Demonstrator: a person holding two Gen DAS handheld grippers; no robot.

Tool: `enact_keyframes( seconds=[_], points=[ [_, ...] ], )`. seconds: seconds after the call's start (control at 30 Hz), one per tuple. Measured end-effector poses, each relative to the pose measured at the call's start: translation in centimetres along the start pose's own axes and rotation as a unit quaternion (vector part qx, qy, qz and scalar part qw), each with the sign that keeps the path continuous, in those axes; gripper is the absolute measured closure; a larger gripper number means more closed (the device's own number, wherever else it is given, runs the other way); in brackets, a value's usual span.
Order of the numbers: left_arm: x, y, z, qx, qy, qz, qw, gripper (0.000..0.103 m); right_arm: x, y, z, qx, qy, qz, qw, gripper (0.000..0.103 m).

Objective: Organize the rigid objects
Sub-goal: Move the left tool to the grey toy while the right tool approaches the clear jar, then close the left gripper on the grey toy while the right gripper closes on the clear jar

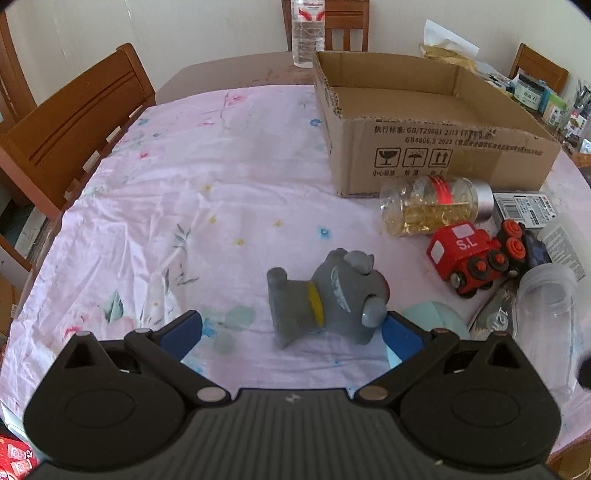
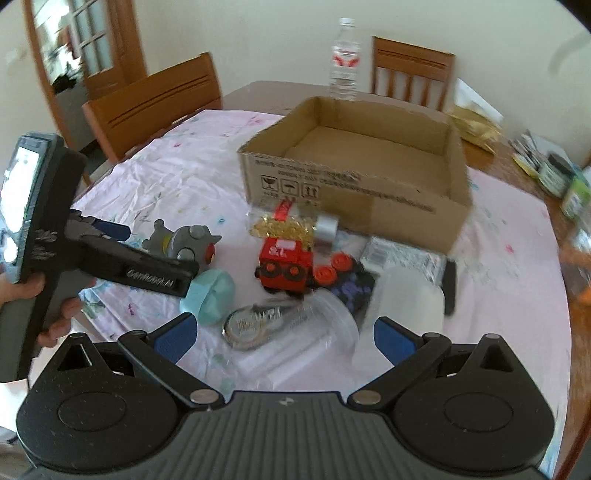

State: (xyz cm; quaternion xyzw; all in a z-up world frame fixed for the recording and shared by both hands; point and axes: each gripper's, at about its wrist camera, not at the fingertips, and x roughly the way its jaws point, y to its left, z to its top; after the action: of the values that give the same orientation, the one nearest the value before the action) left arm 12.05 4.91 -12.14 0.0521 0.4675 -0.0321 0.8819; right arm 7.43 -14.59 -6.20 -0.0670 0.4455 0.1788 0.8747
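We held the left hand-held gripper (image 1: 291,330) low over the bench (image 1: 155,206), its jaws spread wide, the grey toy (image 1: 325,295) lying on its side between the fingertips, untouched by the left one. Our right hand-held gripper (image 2: 282,334) hung with jaws apart over the clear jar (image 2: 314,332). The red train (image 2: 284,262) sat just before the empty cardboard box (image 2: 369,206).

Stood under a pink floral cloth (image 1: 184,177): a brown wooden table (image 1: 236,68). Lay on the cloth, beside the open cardboard box (image 1: 436,147): a capsule jar (image 1: 432,210), a red toy train (image 1: 469,258), a grey toy figure (image 1: 328,299). Stood behind the box: a water bottle (image 1: 307,35).
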Motion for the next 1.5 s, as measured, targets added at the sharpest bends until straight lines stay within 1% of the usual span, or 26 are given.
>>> enact_keyframes(
  seconds=[0.1, 0.27, 0.4, 0.53, 0.67, 0.83, 0.93, 1.0, 1.03, 1.13, 1.23, 1.3, 1.4, 1.5],
  points=[
    [0.0, 0.2, 0.1, -0.002, -0.004, -0.002, 1.0000, 0.000, 1.6, -0.2, 1.1, -0.014, 0.009, 0.011, 1.000, 0.000],
    [0.0, 0.4, 0.0, -0.002, -0.005, -0.009, 0.9999, 0.000, 3.6, -0.2, 1.6, -0.009, 0.057, 0.032, 0.998, 0.000],
    [0.1, 0.6, 0.0, -0.002, -0.005, -0.013, 0.9999, 0.000, 3.0, 0.1, 0.6, -0.008, 0.080, 0.035, 0.996, 0.000],
    [0.2, 0.4, 0.1, 0.004, -0.005, -0.010, 0.9999, 0.000, 2.3, 0.4, -1.0, 0.010, 0.110, 0.052, 0.992, 0.000],
    [0.3, 0.1, 0.1, 0.012, -0.007, -0.009, 0.9999, 0.000, 2.0, 1.3, -2.4, 0.007, 0.121, 0.051, 0.991, 0.000],
    [0.3, -0.1, 0.2, 0.012, -0.012, -0.007, 0.9998, 0.000, 3.6, 2.0, -3.2, 0.005, 0.111, 0.014, 0.994, 0.000],
    [0.3, -0.1, 0.0, 0.010, -0.018, -0.008, 0.9998, 0.000, 4.6, 1.9, -3.8, 0.009, 0.116, 0.001, 0.993, 0.000],
    [0.5, 0.0, -0.1, 0.002, -0.018, -0.012, 0.9998, 0.000, 4.7, 2.2, -4.0, -0.008, 0.109, -0.014, 0.994, 0.000],
    [0.6, 0.1, -0.1, -0.003, -0.018, -0.014, 0.9997, 0.000, 4.7, 2.3, -4.1, -0.016, 0.106, -0.017, 0.994, 0.000],
    [0.8, 0.4, -0.3, -0.026, -0.022, -0.022, 0.9992, 0.000, 4.6, 2.2, -4.3, -0.014, 0.095, -0.017, 0.995, 0.000],
    [1.2, 0.4, -0.1, -0.050, -0.014, -0.027, 0.9983, 0.000, 4.5, 2.2, -4.6, -0.010, 0.081, -0.020, 0.996, 0.000],
    [1.3, 0.0, 0.3, -0.053, -0.011, -0.022, 0.9983, 0.000, 4.4, 2.3, -4.8, -0.010, 0.073, -0.021, 0.997, 0.000],
    [1.2, -0.7, 0.6, -0.048, -0.020, -0.018, 0.9985, 0.000, 4.4, 2.3, -4.8, -0.008, 0.071, -0.022, 0.997, 0.000],
    [1.7, -1.3, 0.7, -0.035, -0.004, 0.008, 0.9993, 0.000, 4.4, 2.2, -4.6, -0.007, 0.073, -0.022, 0.997, 0.000]
  ],
)
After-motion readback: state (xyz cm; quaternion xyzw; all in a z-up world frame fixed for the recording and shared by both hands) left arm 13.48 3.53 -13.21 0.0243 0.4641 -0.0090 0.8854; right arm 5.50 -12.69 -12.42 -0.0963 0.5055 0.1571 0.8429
